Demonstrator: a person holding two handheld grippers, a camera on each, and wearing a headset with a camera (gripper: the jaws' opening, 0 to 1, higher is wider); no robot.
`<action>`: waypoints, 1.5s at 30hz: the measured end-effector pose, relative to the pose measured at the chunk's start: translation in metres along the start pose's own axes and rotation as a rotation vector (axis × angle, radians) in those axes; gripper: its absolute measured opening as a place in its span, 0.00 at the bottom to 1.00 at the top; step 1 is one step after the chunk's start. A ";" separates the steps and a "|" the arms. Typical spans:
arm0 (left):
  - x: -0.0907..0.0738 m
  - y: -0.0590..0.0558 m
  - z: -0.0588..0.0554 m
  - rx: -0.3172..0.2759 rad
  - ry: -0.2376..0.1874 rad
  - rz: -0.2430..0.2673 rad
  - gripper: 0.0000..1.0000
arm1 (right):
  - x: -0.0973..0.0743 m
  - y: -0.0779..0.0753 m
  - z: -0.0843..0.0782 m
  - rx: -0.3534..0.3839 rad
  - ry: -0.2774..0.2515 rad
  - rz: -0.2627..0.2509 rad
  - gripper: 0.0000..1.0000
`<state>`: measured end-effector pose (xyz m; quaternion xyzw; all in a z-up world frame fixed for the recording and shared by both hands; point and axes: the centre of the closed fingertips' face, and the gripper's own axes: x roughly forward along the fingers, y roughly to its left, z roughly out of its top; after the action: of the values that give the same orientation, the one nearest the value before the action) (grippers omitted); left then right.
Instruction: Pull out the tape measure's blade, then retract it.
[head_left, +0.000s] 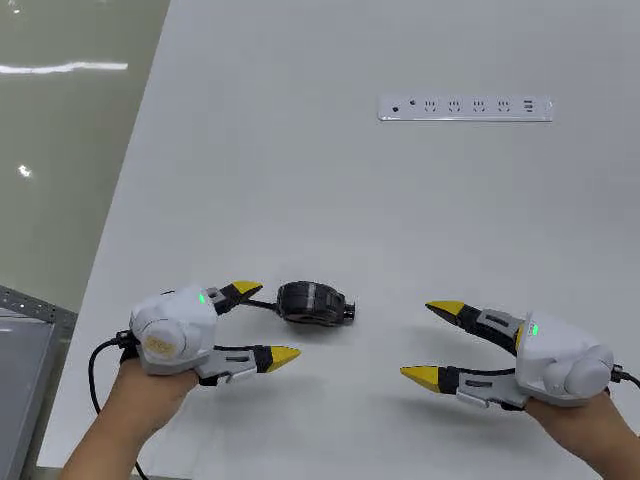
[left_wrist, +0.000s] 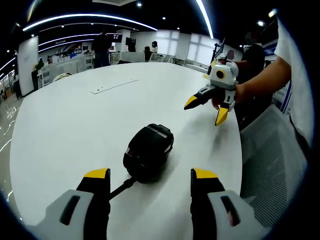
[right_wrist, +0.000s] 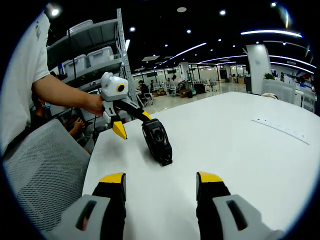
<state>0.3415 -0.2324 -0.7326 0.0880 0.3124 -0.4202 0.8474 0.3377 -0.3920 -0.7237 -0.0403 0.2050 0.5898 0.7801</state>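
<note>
Because the tape measure (head_left: 312, 302) is a compact black case, hard and probably dense for its bulk, it should stand a firm pinch without harm. On the smooth white worktop (head_left: 330, 190), though, it will likely slide as soon as the blade is tugged unless something pins it. Its rounded shell looks rubbery rather than slick, so I judge the best hold to be across the two flat sides of the case. The blade would be taken separately at what looks like the small end hook (head_left: 350, 312), which sticks out of the case on its right. That blade is presumably thin sprung steel: stiff over a short run, prone to buckle when long, and apt to snap back fast on release, so it wants a guided return.

The case lies on the near part of the worktop, just right of the left claw (head_left: 270, 320). It sits ahead of that claw's spread jaws, closer to the far jaw than to the near one, and nothing is pinched. A thin black strap (left_wrist: 122, 187) trails from the case toward that far jaw, and I cannot tell whether the two touch. From the left gripper view the case sits just beyond the jaw ends, roughly centred between them. The right claw (head_left: 422, 340) is also spread and holds nothing, well to the right of the tape measure, its opening turned toward the hook end
</note>
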 end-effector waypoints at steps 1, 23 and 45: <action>0.001 0.000 0.000 0.001 0.000 -0.003 0.63 | 0.001 0.000 0.000 0.000 -0.002 0.003 0.57; 0.022 0.001 0.005 0.046 0.031 -0.082 0.58 | 0.025 -0.006 0.003 -0.005 -0.004 0.062 0.53; 0.042 0.001 0.002 0.089 0.090 -0.162 0.50 | 0.046 -0.011 0.004 -0.021 -0.005 0.129 0.52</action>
<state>0.3621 -0.2604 -0.7560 0.1186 0.3374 -0.4964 0.7910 0.3588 -0.3527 -0.7388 -0.0337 0.1990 0.6409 0.7406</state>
